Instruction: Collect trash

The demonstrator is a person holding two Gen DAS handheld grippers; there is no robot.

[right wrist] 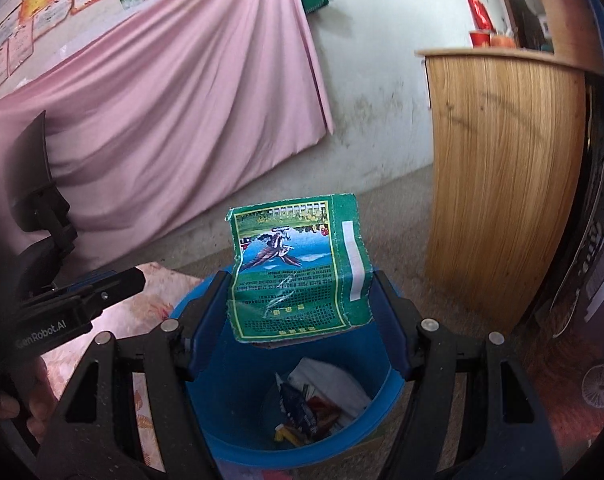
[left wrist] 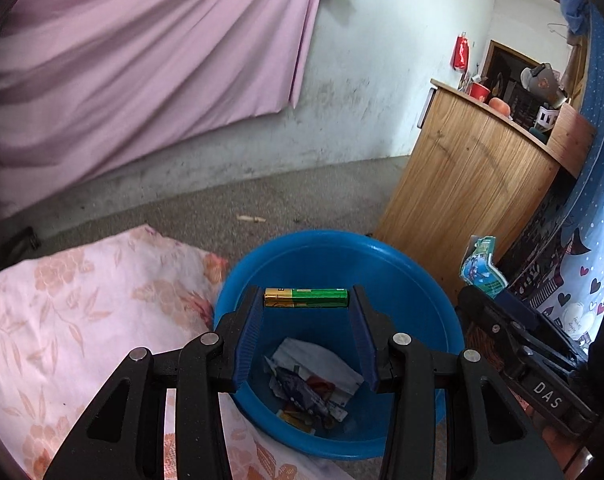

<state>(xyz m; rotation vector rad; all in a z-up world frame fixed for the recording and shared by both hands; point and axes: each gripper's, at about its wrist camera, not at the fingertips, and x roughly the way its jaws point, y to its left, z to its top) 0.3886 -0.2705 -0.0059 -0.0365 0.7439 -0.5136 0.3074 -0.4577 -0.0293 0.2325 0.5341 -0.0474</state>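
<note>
My left gripper [left wrist: 307, 299] is shut on a green and gold battery [left wrist: 307, 298], held crosswise between the fingertips above the blue bucket [left wrist: 418, 276]. My right gripper [right wrist: 300, 292] is shut on a flattened green paper box [right wrist: 298, 268] and holds it over the same bucket [right wrist: 238, 412]. Wrappers, white paper and other trash [left wrist: 314, 384] lie at the bucket's bottom, also in the right wrist view [right wrist: 318, 400]. The right gripper and its box [left wrist: 482, 268] show at the right of the left wrist view. The left gripper [right wrist: 136, 280] shows at the left of the right wrist view.
A floral pink cloth [left wrist: 70, 312] lies left of the bucket. A wooden cabinet [left wrist: 466, 184] stands behind and right, with cups on top. A pink sheet [left wrist: 142, 60] hangs on the wall. A blue patterned fabric [left wrist: 594, 264] is at the far right. Bare concrete floor [left wrist: 262, 196] lies behind.
</note>
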